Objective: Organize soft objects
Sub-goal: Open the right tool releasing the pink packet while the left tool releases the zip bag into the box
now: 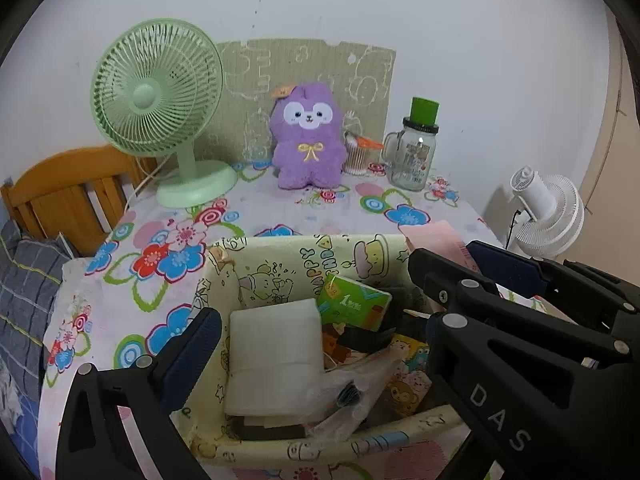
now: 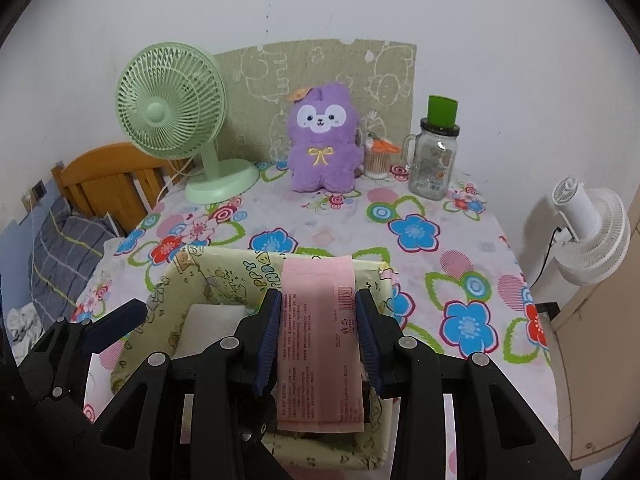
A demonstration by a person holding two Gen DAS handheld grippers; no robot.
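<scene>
A cream cartoon-print fabric basket stands on the flowered tablecloth near the front edge. In it lie a white soft pack, a green tissue pack, clear plastic wrap and small picture packets. My left gripper hangs open over the basket, its fingers wide either side of the white pack without pressing it. My right gripper is shut on a flat pink pack, held over the basket's right half. A purple plush toy sits upright at the back.
At the back stand a green desk fan, a cotton-swab tub and a glass mug jar with a green lid, before a cardboard sheet. A white fan stands off the table's right edge; a wooden headboard and bedding lie left.
</scene>
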